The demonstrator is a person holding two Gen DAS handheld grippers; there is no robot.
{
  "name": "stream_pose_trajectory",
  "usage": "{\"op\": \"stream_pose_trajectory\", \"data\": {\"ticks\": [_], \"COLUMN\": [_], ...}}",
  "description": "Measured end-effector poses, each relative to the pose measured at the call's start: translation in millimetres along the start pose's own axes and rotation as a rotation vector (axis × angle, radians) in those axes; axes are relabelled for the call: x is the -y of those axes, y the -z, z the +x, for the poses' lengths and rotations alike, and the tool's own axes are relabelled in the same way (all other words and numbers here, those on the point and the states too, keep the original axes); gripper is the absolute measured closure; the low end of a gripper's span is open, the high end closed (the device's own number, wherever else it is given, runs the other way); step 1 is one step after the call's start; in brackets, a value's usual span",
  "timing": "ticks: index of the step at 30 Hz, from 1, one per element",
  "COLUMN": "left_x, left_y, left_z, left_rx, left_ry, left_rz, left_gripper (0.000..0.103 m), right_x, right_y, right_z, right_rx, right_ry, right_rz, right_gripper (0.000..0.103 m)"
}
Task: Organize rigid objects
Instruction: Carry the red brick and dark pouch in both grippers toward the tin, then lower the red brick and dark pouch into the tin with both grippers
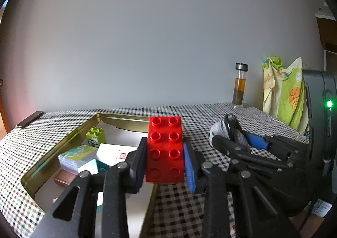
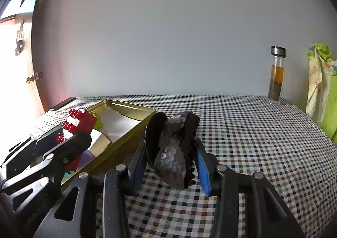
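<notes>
Holding a red 8-stud brick between the pads, left gripper jaws partly closed and clamped on its long sides, lifted over the near right edge of the gold tin tray. Gripping a dark hair claw clip with a grey sequined cover, right gripper jaws a little wider, pads pressing on both its sides, just above the checked cloth and right of the tray.

Already inside the tray: a lime green brick, a white box, a pack of cards, a teal-and-white box, a brownish flat piece. Probably past halfway: 2 items in hand, not yet set down; nothing else loose in view on the cloth.

Checked tablecloth over the desk, against a plain pale wall. Glass bottle of amber tea at the far edge, a green and yellow patterned bag beside it, a dark flat bar at the far left corner. Door with bright light at left in the right wrist view.
</notes>
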State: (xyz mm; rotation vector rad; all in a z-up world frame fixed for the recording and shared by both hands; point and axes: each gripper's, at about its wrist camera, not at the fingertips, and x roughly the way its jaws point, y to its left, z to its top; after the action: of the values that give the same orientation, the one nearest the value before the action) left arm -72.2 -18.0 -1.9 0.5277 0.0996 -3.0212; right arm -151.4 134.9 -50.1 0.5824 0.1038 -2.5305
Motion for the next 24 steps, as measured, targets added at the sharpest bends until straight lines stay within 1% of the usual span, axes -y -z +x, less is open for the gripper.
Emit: {"op": "stream_pose_trajectory", "data": {"ticks": [10,24], "left_x": [-24.4,-56.3], "left_y": [-2.1,0.9], "left_z": [-13.3,-22.6], "left_rx": [0.002,-0.009], "left_ry": [-0.031,-0.094], "left_rz": [-0.017,-0.048], "left_gripper": [0.072,0.072], "right_x": [-22.3,-49.4], "right_y": [-2.2,-5.5], "right_z": [2.0,8.3], "right_rx": [0.016,0.006], "right_ry": [-0.051,-0.116], "right_rz": [-0.036,-0.073], "right_gripper": [0.057,0.057]}}
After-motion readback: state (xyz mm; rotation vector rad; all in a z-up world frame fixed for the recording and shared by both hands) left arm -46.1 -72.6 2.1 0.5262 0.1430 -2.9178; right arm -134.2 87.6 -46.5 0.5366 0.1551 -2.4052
